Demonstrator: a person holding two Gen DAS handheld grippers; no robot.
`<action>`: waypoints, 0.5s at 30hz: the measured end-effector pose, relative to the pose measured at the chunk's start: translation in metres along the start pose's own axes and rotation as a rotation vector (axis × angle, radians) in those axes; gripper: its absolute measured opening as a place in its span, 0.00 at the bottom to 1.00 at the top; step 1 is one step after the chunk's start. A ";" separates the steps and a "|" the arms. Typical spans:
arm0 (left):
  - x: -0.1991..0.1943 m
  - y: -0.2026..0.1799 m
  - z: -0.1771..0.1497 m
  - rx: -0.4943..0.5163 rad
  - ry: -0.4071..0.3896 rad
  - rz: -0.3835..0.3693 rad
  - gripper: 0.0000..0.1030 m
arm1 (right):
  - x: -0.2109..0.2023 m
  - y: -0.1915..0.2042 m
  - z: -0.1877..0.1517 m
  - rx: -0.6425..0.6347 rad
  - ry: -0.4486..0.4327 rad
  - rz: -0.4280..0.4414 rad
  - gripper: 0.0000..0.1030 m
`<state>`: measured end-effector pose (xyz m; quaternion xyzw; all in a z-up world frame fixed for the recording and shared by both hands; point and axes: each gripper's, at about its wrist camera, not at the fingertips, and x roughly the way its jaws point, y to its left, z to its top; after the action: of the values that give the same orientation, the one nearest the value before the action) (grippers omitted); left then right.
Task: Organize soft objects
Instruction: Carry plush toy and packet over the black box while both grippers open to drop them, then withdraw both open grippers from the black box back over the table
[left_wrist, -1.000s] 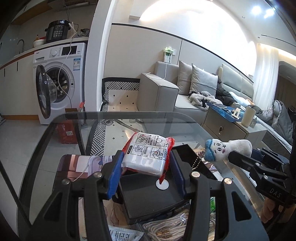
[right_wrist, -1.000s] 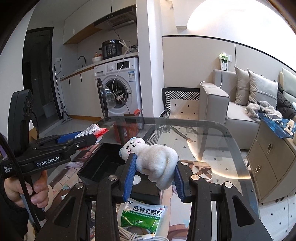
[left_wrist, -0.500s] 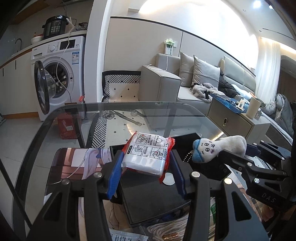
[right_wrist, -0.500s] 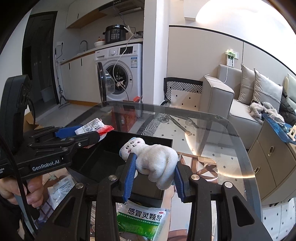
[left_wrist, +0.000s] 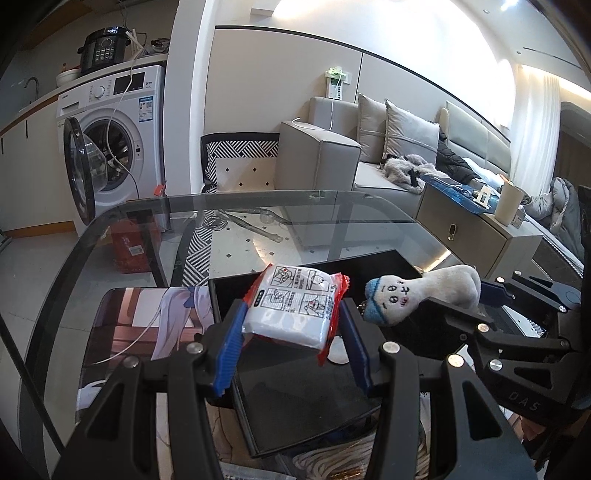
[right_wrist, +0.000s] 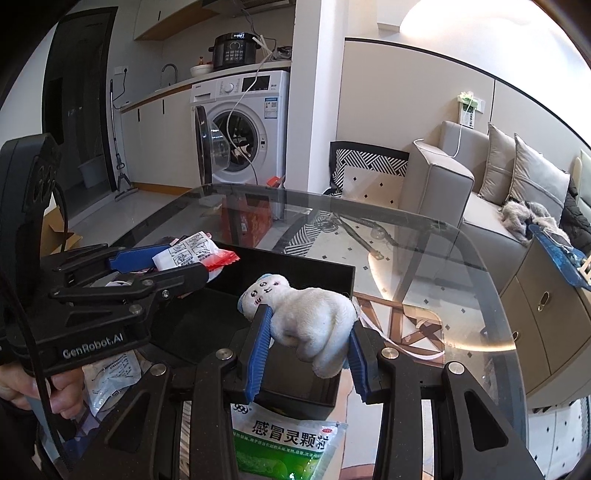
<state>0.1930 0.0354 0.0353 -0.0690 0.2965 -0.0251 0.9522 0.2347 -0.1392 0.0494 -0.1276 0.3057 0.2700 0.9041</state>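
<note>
Left tongs (left_wrist: 291, 332) grip the tissue pack (left_wrist: 295, 306), right tongs (right_wrist: 306, 343) the plush toy (right_wrist: 306, 321), both poised above the black tray (right_wrist: 295, 266) below for release.

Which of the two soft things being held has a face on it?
The white plush toy clamped in the right gripper, with stitched eyes and a blue cap. The left gripper holds a white printed packet with red edges, which shows only diagrams.

White packet (left_wrist: 295, 306) between left tongs (left_wrist: 293, 345) above black tray (left_wrist: 295, 406)
</note>
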 end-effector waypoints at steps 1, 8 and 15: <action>0.002 -0.002 -0.001 0.010 0.008 0.001 0.48 | 0.002 0.000 0.001 0.000 0.003 0.002 0.37; 0.007 -0.006 -0.007 0.043 0.035 -0.002 0.52 | 0.016 0.000 -0.001 -0.006 0.014 0.017 0.40; -0.003 -0.005 -0.007 0.059 0.044 -0.004 0.62 | -0.005 -0.009 -0.005 0.007 -0.031 0.001 0.58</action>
<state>0.1865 0.0296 0.0327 -0.0408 0.3162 -0.0374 0.9471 0.2342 -0.1505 0.0490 -0.1200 0.2926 0.2715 0.9090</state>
